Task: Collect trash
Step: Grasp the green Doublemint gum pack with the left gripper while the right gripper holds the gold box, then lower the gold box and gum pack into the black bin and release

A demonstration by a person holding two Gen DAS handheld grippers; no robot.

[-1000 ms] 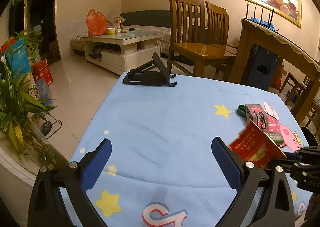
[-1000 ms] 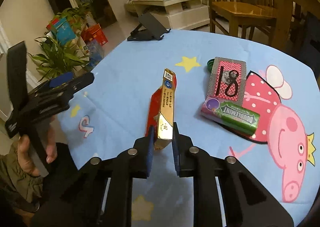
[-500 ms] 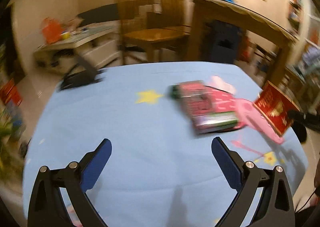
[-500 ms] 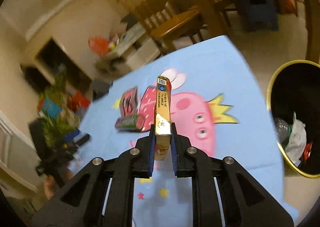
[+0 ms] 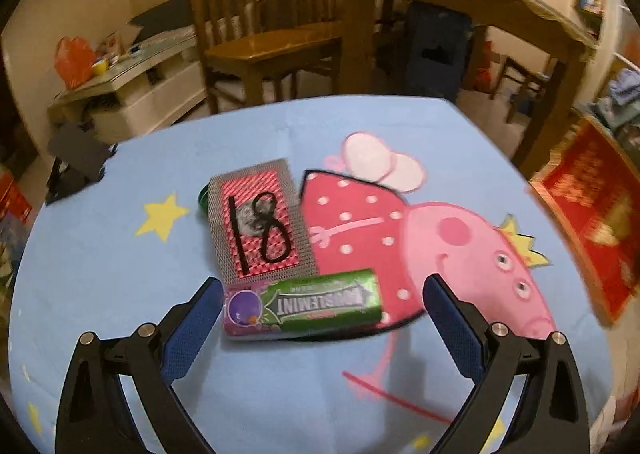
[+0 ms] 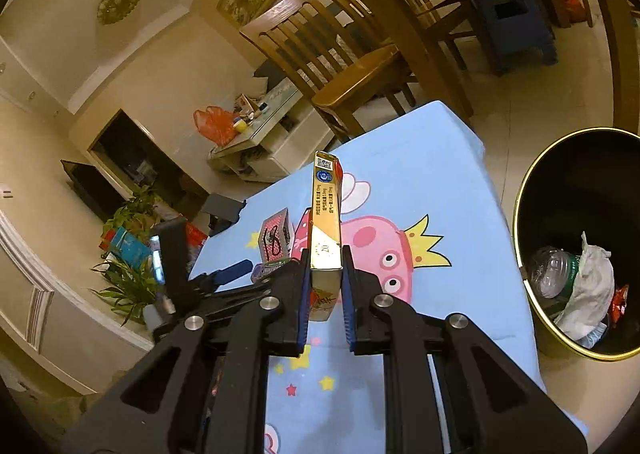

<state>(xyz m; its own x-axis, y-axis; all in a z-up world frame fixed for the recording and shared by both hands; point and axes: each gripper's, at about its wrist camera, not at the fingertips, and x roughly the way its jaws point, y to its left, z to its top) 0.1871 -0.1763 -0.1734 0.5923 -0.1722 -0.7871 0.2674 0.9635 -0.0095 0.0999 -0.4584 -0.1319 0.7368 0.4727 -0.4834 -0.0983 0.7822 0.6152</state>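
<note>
Moved since a second ago: right gripper point(image 6: 325, 290) has carried the red-and-gold box point(image 6: 326, 222) up from the table toward the bin side; left gripper point(image 5: 320, 318) has swung from bare cloth to the remaining litter.
Table point(image 5: 100, 274): blue cartoon cloth, carrying the trash not yet collected.
Trash bin point(image 6: 520, 214): black with a gold rim, on the floor just beyond the table edge, already holding a bottle and crumpled paper.
Red-and-gold box: clamped by its lower end between the right fingers point(image 6: 305, 294), standing upright above the table; likely a light, stiff carton that crushes if squeezed hard.
Card pack marked 18 point(image 5: 260, 226): flat on the table, touching the gum pack.
Gum pack point(image 5: 304, 306): lying crosswise between the wide-apart left fingers point(image 5: 192, 330), empty so far; probably light with slippery foil, best pinched across its short width.
</note>
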